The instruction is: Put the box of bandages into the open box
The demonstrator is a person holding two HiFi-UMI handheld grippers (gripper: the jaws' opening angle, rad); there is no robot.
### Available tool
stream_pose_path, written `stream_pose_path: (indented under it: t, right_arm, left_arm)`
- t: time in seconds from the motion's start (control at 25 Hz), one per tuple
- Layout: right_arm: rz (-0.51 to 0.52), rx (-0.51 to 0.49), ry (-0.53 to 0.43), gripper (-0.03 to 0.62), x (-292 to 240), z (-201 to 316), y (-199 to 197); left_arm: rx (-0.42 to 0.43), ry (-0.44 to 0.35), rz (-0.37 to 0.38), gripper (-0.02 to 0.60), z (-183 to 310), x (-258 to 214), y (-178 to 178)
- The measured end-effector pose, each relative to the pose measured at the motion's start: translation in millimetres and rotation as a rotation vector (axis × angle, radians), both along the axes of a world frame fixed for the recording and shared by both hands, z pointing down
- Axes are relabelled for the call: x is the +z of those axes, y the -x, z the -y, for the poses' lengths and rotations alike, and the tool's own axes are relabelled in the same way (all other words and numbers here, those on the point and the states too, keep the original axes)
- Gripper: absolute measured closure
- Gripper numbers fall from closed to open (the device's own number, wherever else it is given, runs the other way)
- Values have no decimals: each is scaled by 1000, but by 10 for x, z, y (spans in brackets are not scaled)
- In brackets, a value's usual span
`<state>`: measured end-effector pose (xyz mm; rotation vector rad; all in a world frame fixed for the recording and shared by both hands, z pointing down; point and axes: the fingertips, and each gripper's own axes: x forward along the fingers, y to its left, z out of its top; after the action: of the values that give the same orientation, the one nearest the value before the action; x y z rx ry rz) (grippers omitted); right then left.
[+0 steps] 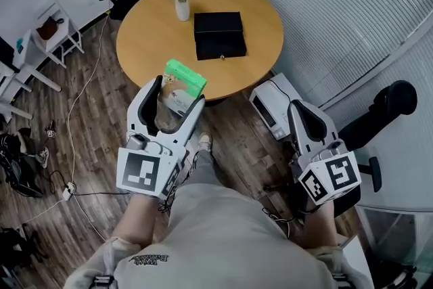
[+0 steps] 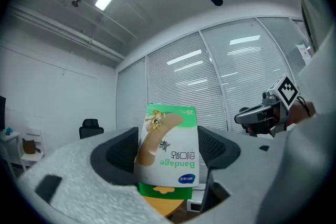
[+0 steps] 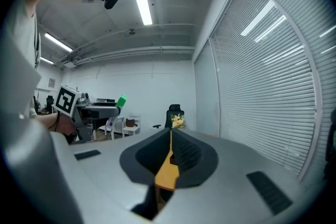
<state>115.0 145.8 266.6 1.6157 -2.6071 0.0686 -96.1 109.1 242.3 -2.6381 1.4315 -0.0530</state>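
Within left gripper (image 1: 177, 93): clamped green-white bandage box (image 2: 168, 149), cartoon print | right gripper (image 3: 170, 143): jaws together

Glossy printed card box of bandages (image 2: 168, 149); smooth wooden table (image 1: 142, 37); matt black open box (image 1: 219, 35); wood-plank floor (image 1: 101, 125)

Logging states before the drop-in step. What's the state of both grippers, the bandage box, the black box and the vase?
left gripper: shut on the bandage box
right gripper: shut, empty
bandage box: held between the left jaws, above the table edge, not yet in the black box
black box: open, lying on the table
vase of flowers: upright on the table
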Motion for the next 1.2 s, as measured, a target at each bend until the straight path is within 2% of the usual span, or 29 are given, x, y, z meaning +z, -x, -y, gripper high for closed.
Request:
stream_pose_path:
  t: [0.28, 0.44, 0.72, 0.96, 1.2]
  right_arm:
    - [1, 50, 18, 563, -70, 818, 37]
    - [-14, 56, 28, 563, -143, 1282, 162]
    - [-11, 113, 26, 563, -214, 1981, 245]
    - [-13, 160, 30, 563, -222, 2457, 309]
    - [-9, 198, 46, 563, -180, 2731, 315]
  left_arm:
    - [53, 18, 17, 236, 845, -59, 20]
    - [83, 62, 11, 236, 1317, -84, 45]
    - [117, 87, 35, 236, 2147, -38, 147]
    - [182, 86, 119, 236, 2730, 20, 166]
    - [272, 77, 208, 236, 3058, 192, 55]
